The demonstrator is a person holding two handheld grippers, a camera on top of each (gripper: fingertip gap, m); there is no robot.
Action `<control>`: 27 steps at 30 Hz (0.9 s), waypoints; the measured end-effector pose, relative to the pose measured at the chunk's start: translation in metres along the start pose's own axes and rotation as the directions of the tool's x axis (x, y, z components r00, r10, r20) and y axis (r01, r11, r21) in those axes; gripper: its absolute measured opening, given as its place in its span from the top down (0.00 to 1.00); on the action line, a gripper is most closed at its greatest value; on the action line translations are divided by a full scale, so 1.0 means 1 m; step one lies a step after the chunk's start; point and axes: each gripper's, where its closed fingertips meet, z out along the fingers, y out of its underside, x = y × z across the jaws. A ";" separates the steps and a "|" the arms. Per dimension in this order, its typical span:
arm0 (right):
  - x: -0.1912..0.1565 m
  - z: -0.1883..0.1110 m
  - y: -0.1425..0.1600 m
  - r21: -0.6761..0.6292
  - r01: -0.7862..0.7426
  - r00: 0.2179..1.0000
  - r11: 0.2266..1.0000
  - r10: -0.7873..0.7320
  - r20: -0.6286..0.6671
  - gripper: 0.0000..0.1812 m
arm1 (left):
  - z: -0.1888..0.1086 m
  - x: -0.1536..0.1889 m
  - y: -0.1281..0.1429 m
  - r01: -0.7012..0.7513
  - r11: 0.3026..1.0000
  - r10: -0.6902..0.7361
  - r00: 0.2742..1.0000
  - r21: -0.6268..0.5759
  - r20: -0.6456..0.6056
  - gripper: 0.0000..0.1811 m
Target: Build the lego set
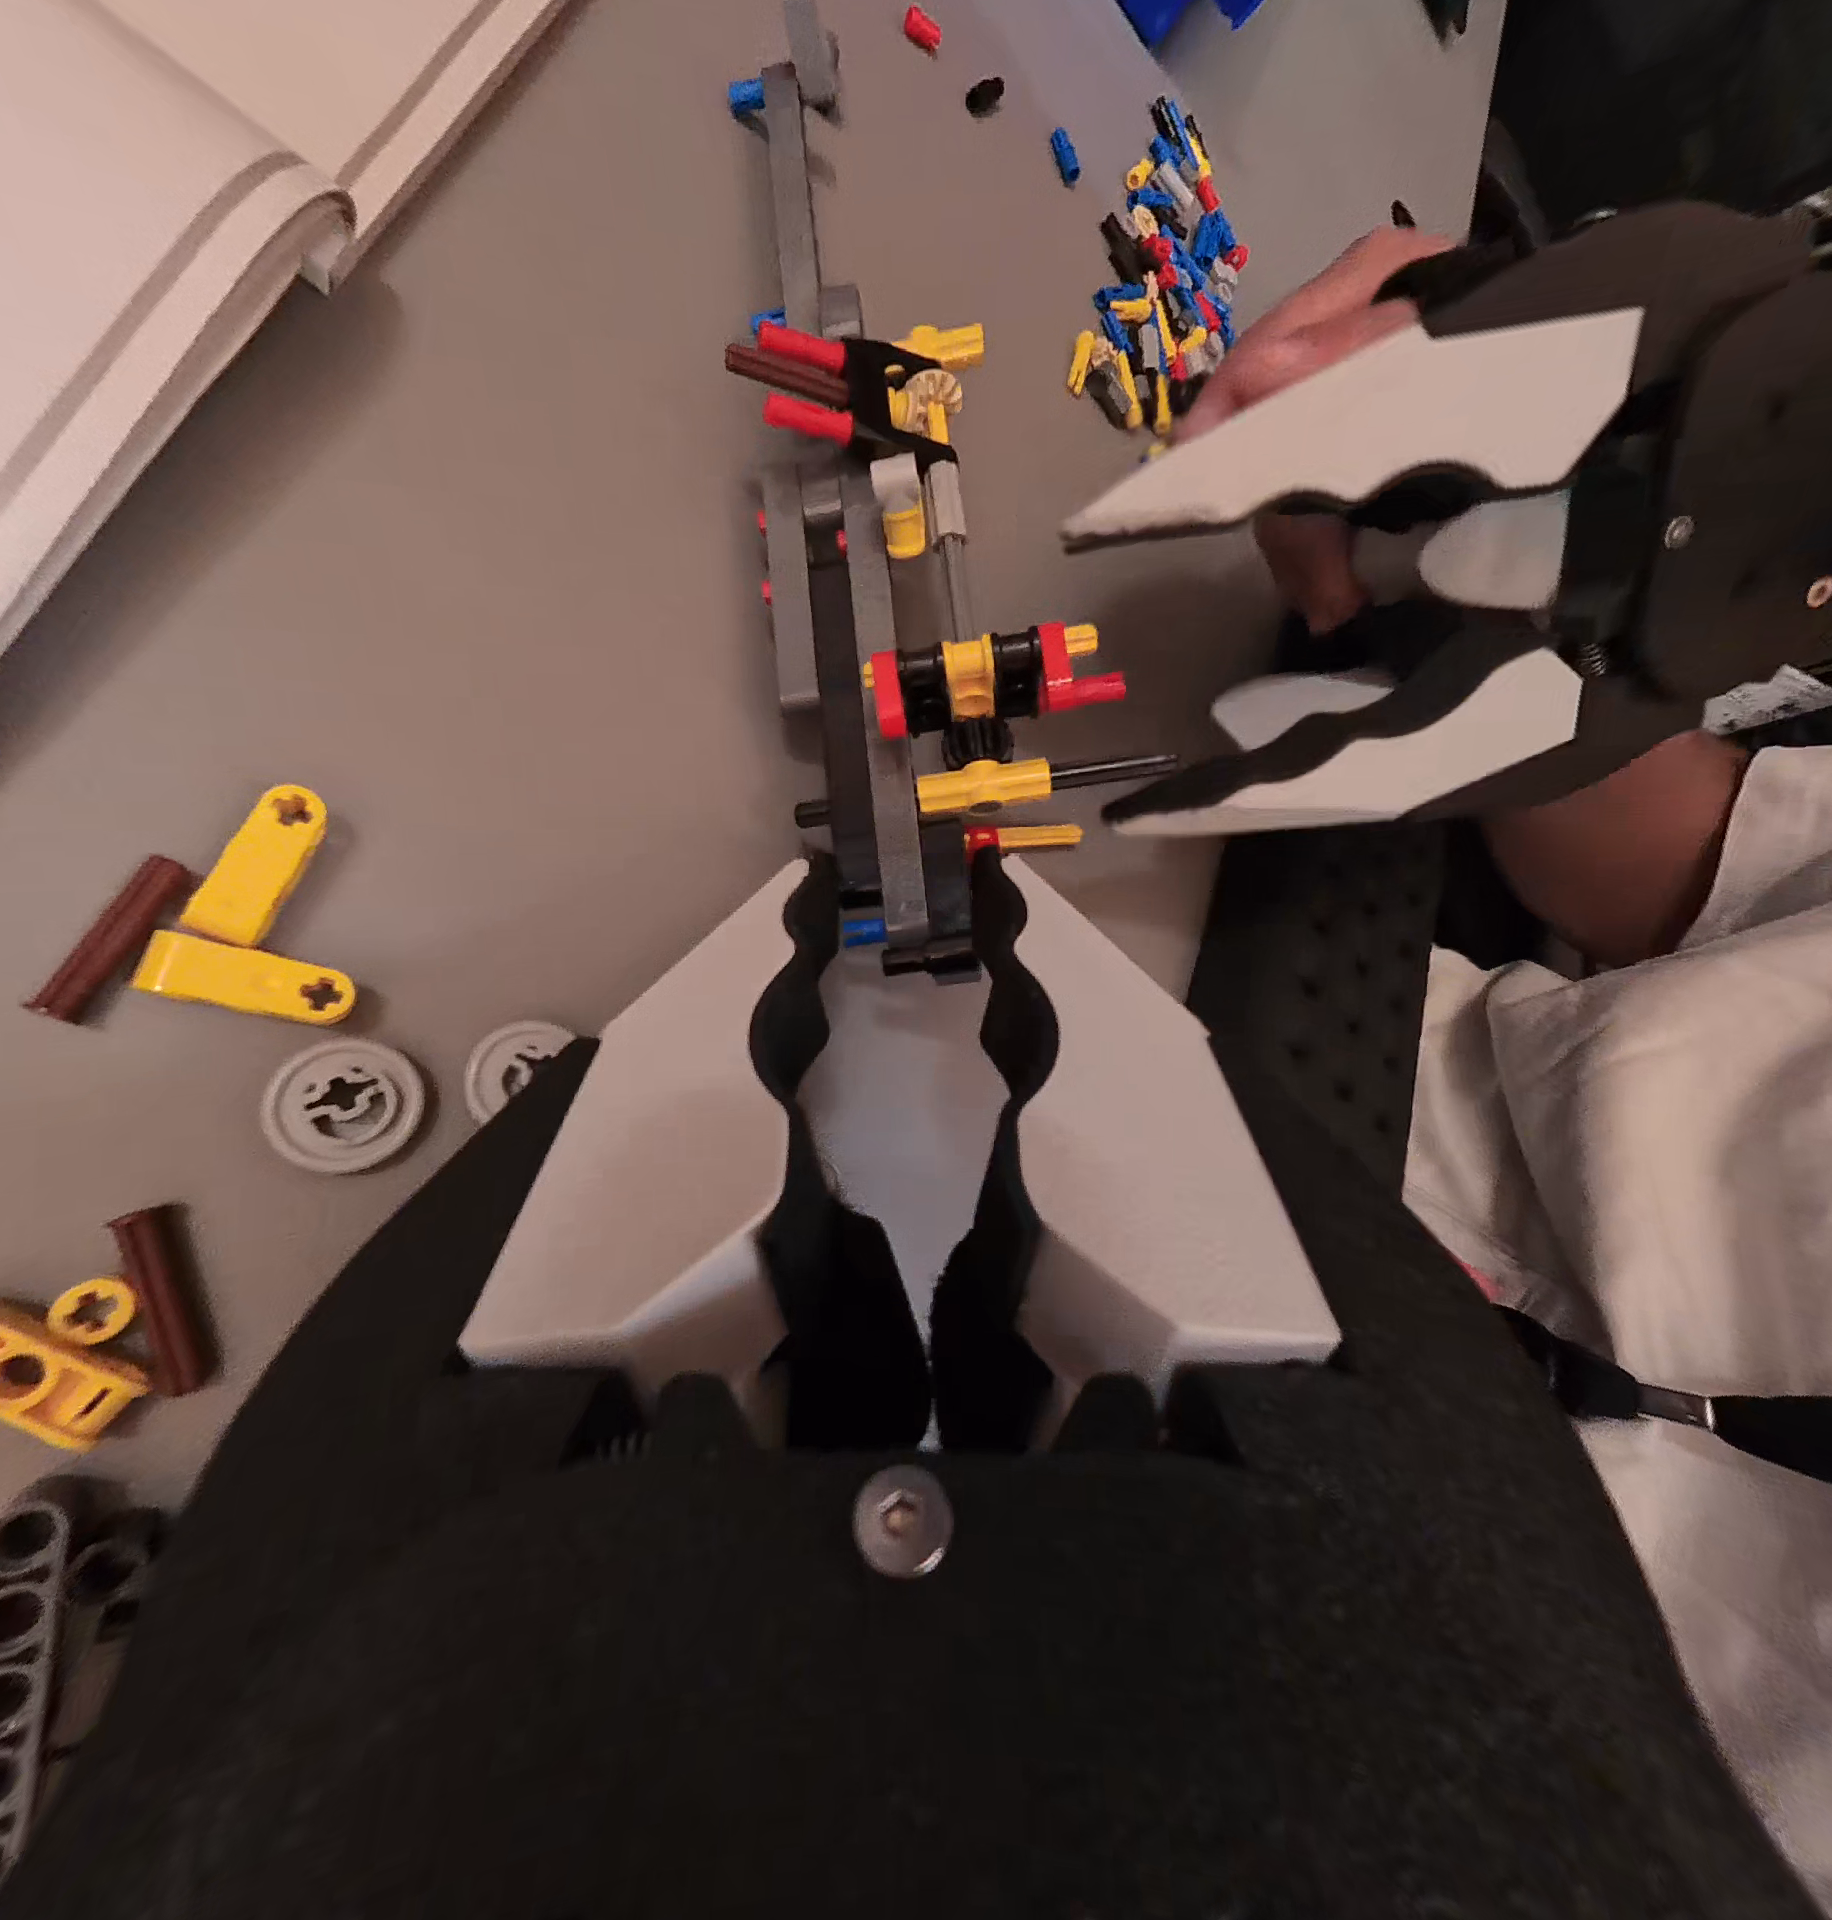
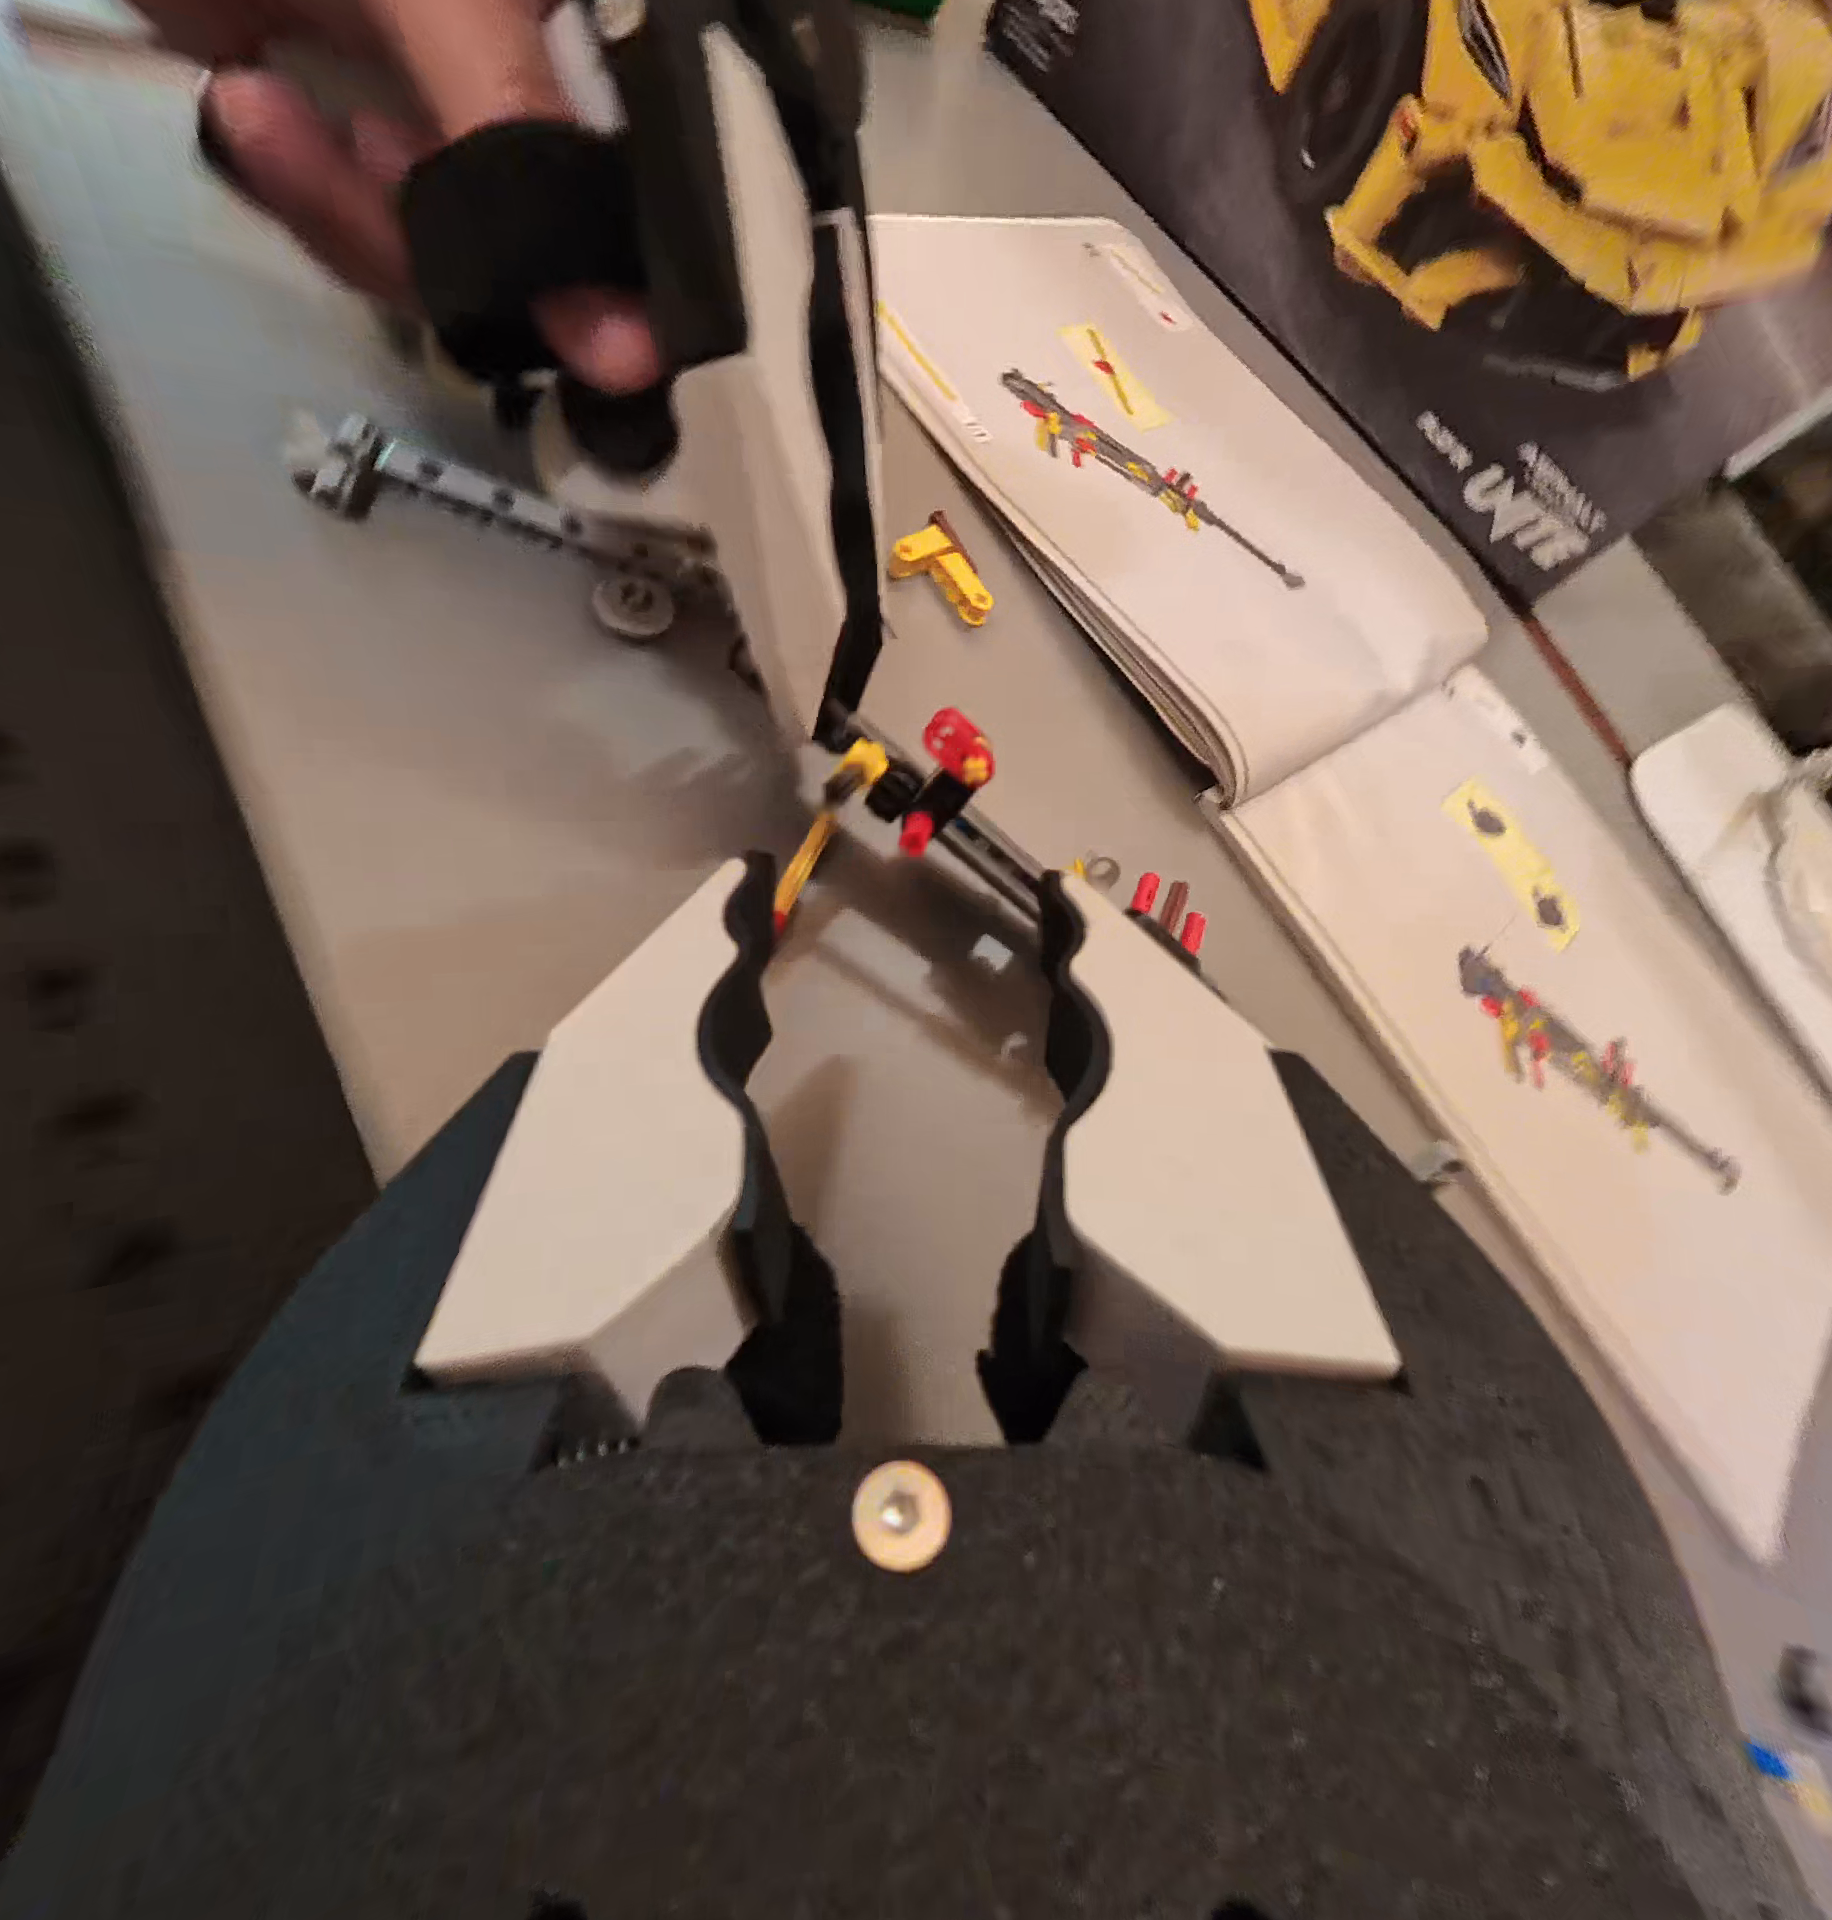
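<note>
Grey beam assembly (image 1: 850, 665): long, studded with red, yellow and black pins, lying on the table (image 1: 538, 623), near end pinched by the left gripper (image 1: 896, 883).
Right gripper (image 1: 1088, 675): fingers spread wide, nothing between them, just beside the assembly's yellow connectors.
Loose parts: small mixed pile (image 1: 1166, 281) beyond; yellow liftarms (image 1: 252, 914) and grey discs (image 1: 343, 1107) at left.
Instruction booklet (image 2: 1182, 499): open, beside the set's box (image 2: 1463, 208).

Right gripper (image 2: 896, 894) gapes before the lego assembly (image 2: 891, 790).
</note>
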 end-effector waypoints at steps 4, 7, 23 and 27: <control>0.006 -0.006 0.008 -0.032 0.244 0.967 0.969 -0.241 0.087 0.76 | -0.005 0.001 -0.002 -0.004 0.999 0.004 1.000 -0.035 0.004 0.87; 0.016 0.010 0.002 -0.080 0.429 0.903 0.900 -0.425 0.063 0.78 | -0.007 0.006 -0.005 -0.032 0.997 0.033 0.999 -0.064 0.018 0.87; 0.025 0.014 -0.035 0.112 0.489 0.829 0.865 -0.501 0.248 0.97 | -0.049 0.027 -0.046 -0.891 0.423 0.770 0.451 0.168 0.451 0.75; 0.026 0.018 -0.038 0.141 0.521 0.808 0.842 -0.540 0.236 0.96 | -0.038 0.039 -0.050 -0.920 0.343 0.794 0.391 0.188 0.466 0.83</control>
